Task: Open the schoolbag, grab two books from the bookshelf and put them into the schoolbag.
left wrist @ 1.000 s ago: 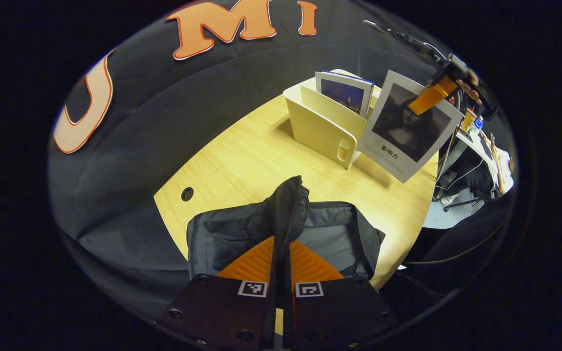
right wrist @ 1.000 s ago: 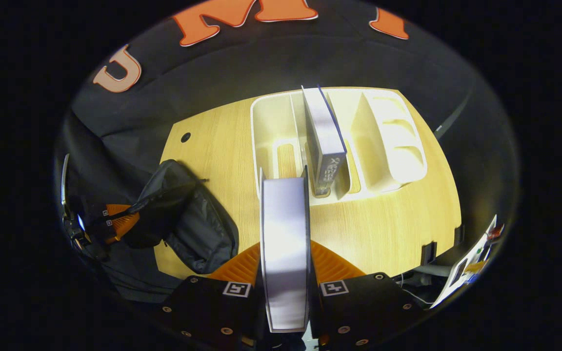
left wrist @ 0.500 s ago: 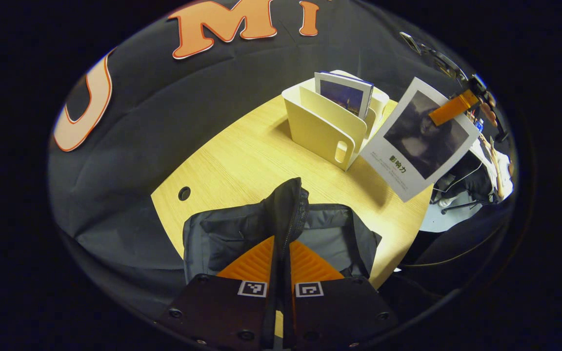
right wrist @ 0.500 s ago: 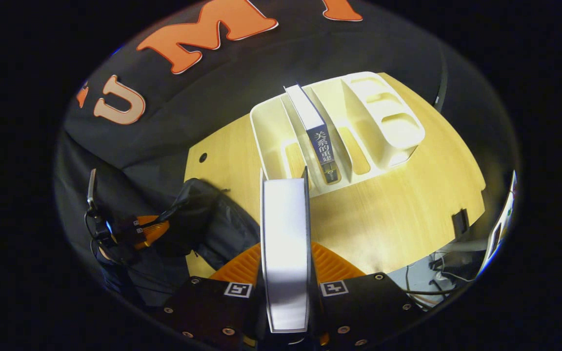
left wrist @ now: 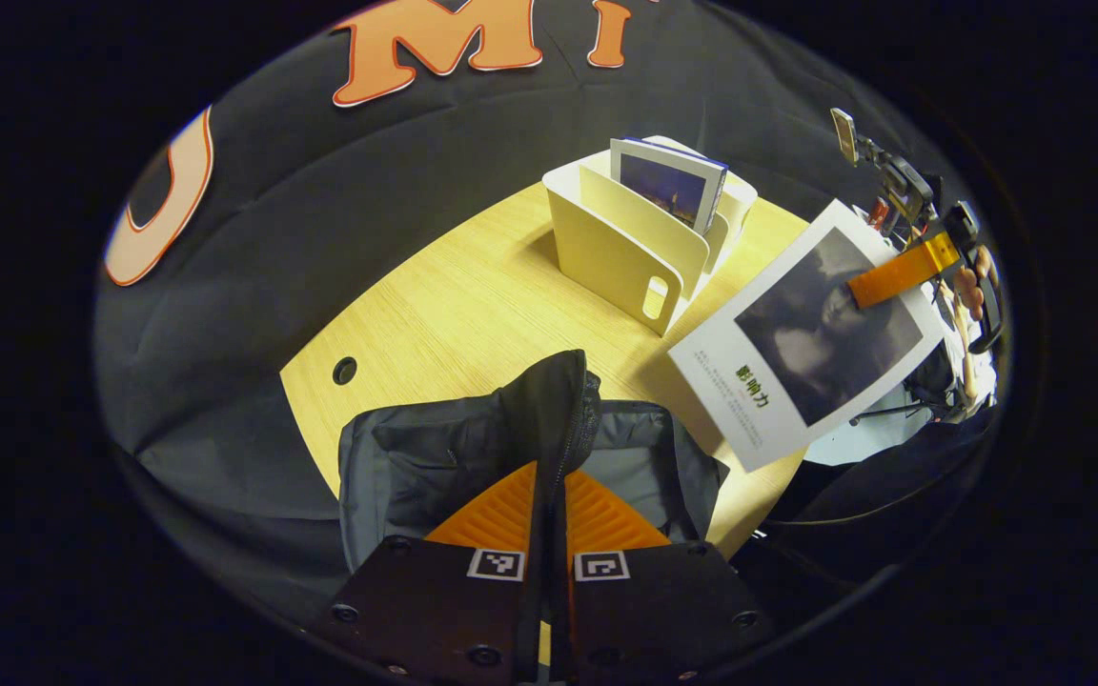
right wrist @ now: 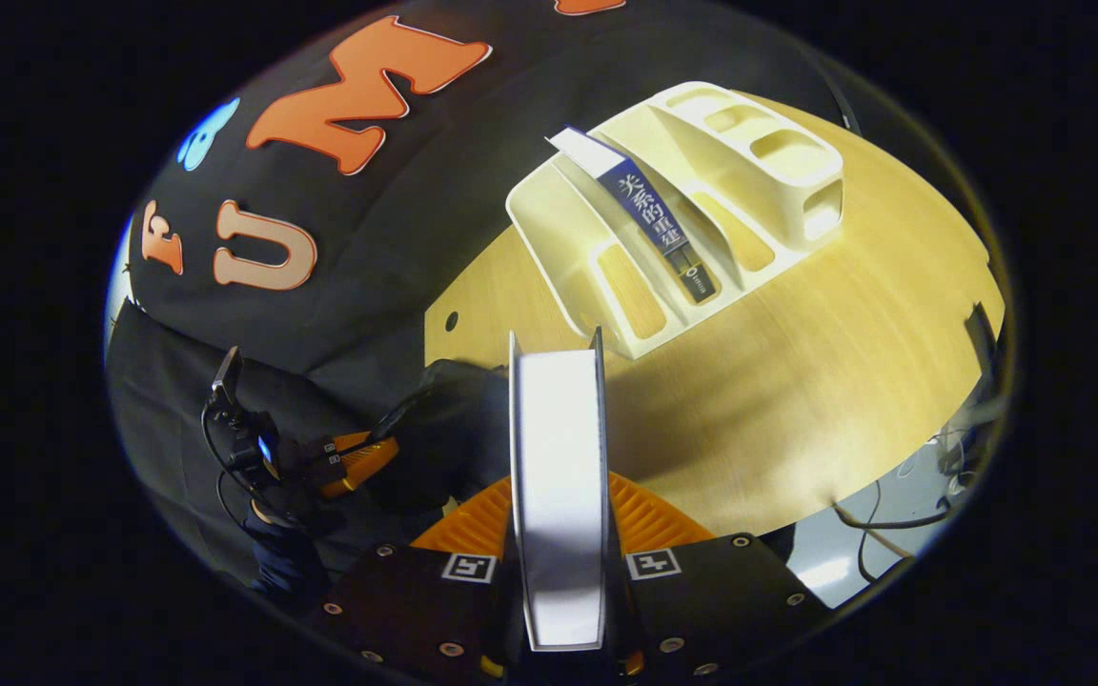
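Left tool (left wrist: 549, 476) first: in the left gripper view we see its 2 fingers pressed together on a raised fold of the schoolbag (left wrist: 520, 448), right along the zipper edge, holding it up. That dark bag sits at 6 o'clock on the wooden surface (left wrist: 473, 305), its mouth open, grey lining showing to the right of the fold.

Over at 3 o'clock in that same view, the right tool (left wrist: 892, 276) carries a white book (left wrist: 806, 333) with a dark portrait on its cover, tilted in the air above the surface's edge, between the bag and the bookshelf. In the right gripper view we have that book (right wrist: 559, 476) clamped edge-on between both fingers.

Cream bookshelf (left wrist: 640, 233) stands at 1 o'clock, well apart from the bag, with 1 blue-covered book (left wrist: 668, 186) upright in a middle slot. From the right gripper view, its dark spine (right wrist: 654, 229) faces us.
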Available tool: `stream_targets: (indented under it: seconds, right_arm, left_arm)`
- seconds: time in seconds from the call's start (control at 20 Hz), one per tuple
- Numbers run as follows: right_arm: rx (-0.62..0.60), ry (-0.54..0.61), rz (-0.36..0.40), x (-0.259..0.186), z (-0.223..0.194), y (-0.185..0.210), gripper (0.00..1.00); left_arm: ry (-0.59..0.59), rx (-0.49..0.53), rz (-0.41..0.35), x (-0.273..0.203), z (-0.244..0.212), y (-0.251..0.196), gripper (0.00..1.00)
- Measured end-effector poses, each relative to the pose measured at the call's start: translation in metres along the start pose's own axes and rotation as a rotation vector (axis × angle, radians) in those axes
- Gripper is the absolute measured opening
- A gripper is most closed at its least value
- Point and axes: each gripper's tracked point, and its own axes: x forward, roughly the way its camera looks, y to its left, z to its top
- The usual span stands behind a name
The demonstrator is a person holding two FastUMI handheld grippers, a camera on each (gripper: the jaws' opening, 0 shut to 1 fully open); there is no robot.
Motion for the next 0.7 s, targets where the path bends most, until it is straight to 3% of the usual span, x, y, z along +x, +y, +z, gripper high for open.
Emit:
stream_targets:
  seconds: [0.3, 0.7]
  right_arm:
    - [0.055, 0.034, 0.136, 0.06, -0.022, 0.033, 0.35]
    - [0.136, -0.01, 0.211, 0.135, -0.037, 0.058, 0.35]
  left_arm:
    - [-0.009, -0.008, -0.001, -0.002, 0.002, -0.003, 0.05]
    - [-0.048, -0.067, -0.026, 0.002, 0.007, -0.012, 0.05]
